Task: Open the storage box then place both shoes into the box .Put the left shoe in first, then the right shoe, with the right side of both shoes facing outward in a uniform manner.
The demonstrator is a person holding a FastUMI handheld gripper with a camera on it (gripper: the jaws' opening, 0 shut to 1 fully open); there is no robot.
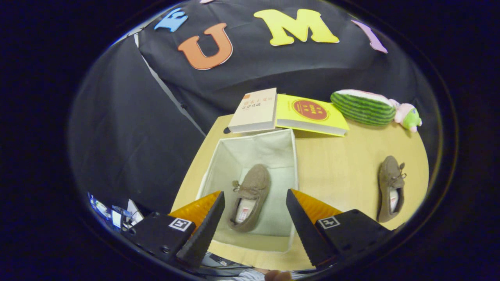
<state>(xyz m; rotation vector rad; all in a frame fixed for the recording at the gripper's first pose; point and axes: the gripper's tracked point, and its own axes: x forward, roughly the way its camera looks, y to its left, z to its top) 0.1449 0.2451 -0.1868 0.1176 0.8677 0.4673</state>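
An open white fabric storage box (287, 156) stands on the wooden table, just ahead of my fingers. One brown shoe (250, 197) lies on the box floor, its toe pointing away, seen in the gap between my fingers and well below them. A second brown shoe (390, 187) lies on the table to the right of the box, toe away, beyond my right finger. My gripper (256, 197) is open above the box, with nothing held between its fingers.
Two books, a beige one (256, 111) and a yellow one (312, 114), lie behind the box. A watermelon plush toy (365, 107) rests at the table's far right. The wooden table (336, 164) has bare surface between box and second shoe. Small items (115, 214) lie off the table's left.
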